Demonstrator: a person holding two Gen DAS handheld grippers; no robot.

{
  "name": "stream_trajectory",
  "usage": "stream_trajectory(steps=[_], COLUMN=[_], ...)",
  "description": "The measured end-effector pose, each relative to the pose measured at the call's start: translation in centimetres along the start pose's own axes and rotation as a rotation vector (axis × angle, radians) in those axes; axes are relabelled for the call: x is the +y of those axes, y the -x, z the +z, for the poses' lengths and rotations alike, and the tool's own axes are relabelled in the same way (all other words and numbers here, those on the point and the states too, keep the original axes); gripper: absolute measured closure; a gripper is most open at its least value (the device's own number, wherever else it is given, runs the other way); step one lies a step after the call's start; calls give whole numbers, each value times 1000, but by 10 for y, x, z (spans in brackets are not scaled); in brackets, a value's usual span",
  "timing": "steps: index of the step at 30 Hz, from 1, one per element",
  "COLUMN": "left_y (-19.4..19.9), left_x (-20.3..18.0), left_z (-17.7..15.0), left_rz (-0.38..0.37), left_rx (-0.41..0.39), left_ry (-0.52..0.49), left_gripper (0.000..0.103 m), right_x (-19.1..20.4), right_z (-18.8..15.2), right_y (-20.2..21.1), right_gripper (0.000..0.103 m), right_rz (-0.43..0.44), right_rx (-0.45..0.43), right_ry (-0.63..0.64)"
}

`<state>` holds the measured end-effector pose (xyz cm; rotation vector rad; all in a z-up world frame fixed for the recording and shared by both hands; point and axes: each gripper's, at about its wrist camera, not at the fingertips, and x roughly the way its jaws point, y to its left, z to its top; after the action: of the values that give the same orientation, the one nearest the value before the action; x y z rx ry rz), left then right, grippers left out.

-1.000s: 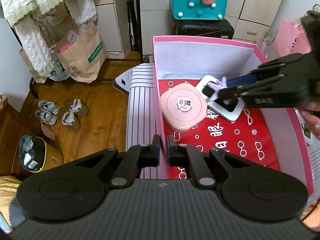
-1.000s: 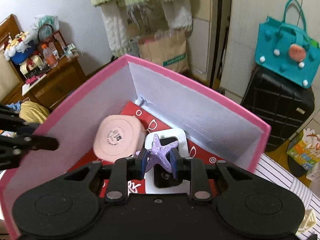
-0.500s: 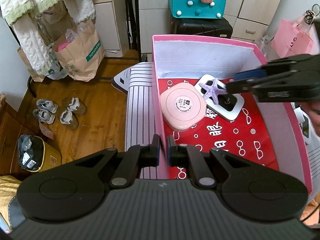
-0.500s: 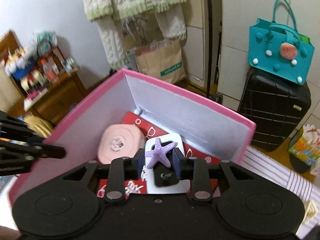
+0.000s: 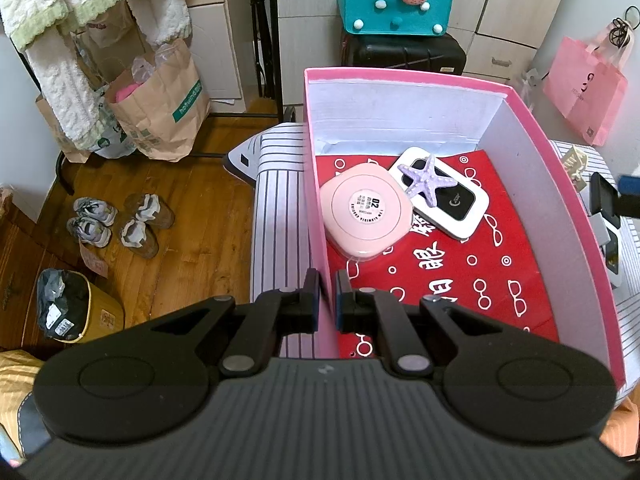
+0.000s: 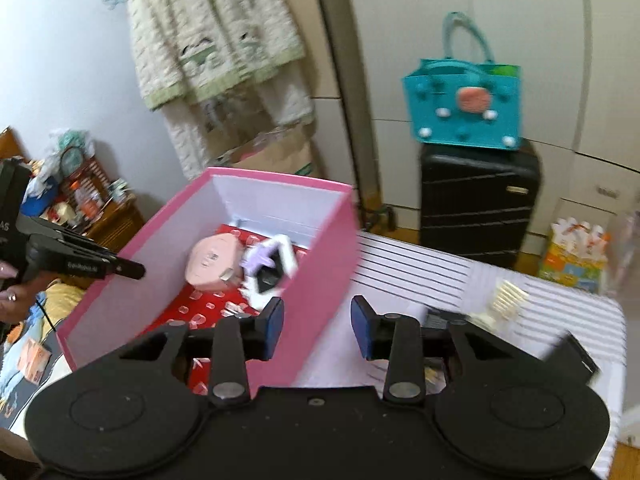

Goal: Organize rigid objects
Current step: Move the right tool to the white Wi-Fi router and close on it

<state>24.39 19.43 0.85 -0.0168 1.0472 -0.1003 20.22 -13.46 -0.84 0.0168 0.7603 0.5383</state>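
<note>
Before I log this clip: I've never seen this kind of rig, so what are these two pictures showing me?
No robot here: a person holds a two-finger gripper in each hand, with a fisheye camera looking along each one's fingers. In the left view, the left gripper is shut on the near wall of the pink box. Inside lie a pink case and a purple starfish resting on a white device. The blurred right view shows the right gripper open and empty, beside the box above the striped surface.
</note>
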Motion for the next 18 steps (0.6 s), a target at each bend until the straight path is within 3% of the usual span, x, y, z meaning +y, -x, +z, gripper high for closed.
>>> stream_trajectory(steps=[7, 13, 18], left_y=[-1, -5, -8], left_x=[-1, 2, 4], left_z=[6, 10, 11], left_rz=[11, 4, 1], left_rx=[31, 49, 44], left_ry=[-14, 4, 28], left_gripper=[96, 96, 96], right_x=[-48, -87, -110], right_z=[-43, -82, -107], right_y=[31, 34, 20], right_gripper=[55, 48, 46], right_rz=[-136, -275, -271], right_rx=[-18, 5, 19], right_ry=[-138, -241, -339])
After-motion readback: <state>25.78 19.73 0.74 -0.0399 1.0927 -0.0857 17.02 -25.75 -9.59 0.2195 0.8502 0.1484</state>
